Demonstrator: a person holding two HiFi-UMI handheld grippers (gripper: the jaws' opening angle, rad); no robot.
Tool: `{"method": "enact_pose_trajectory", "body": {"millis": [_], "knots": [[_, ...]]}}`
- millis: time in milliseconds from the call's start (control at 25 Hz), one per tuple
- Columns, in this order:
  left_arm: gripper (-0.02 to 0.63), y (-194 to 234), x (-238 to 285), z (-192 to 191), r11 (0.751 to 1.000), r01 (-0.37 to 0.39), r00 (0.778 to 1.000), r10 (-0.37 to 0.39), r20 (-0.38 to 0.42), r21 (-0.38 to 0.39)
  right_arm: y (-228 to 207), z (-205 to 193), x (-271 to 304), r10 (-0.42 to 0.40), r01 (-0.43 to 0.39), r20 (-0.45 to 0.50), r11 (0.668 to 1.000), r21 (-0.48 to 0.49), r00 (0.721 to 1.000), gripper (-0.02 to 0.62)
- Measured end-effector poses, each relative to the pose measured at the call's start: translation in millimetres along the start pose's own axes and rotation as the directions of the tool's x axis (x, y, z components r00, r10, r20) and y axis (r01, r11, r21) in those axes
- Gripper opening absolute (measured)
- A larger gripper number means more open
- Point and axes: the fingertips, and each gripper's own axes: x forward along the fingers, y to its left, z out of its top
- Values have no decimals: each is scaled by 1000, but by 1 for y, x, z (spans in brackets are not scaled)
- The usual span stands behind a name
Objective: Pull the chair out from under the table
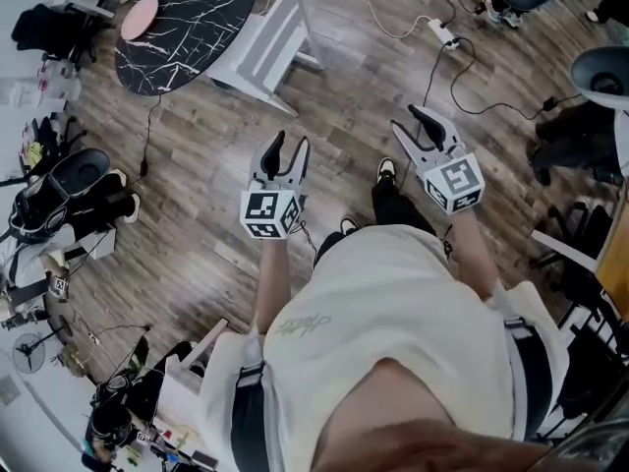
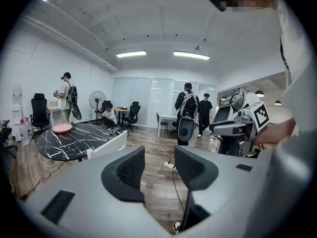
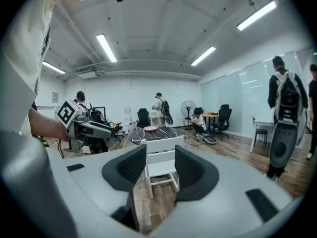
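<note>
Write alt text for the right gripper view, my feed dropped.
The right gripper, jaws open and empty, frames a white chair some way ahead, standing against a round black marbled table with a pink plate on it. The left gripper shows at the left, and people stand in the background.

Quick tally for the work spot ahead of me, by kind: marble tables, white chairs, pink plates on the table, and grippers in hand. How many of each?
black marble table: 1
white chair: 1
pink plate: 1
grippers: 2, the left gripper and the right gripper, both open and empty
Total: 5
</note>
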Motion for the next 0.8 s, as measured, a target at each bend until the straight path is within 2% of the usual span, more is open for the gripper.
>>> {"method": "enact_pose_trajectory", "body": {"millis": [240, 400, 560, 800], "knots": [[202, -1, 73, 38, 998, -57, 997, 58, 52, -25, -80, 9, 36, 62, -62, 7, 998, 10, 998, 181], [202, 3, 105, 42, 996, -87, 995, 87, 43, -20, -116, 18, 65, 114, -114, 6, 993, -19, 993, 181], [202, 9, 117, 36, 991, -131, 991, 131, 10, -36, -123, 28, 80, 168, -168, 21, 986, -18, 985, 181], [202, 34, 126, 27, 983, -176, 984, 175, -29, -47, -116, 14, 112, 240, -241, -27, 971, -15, 970, 181]]}}
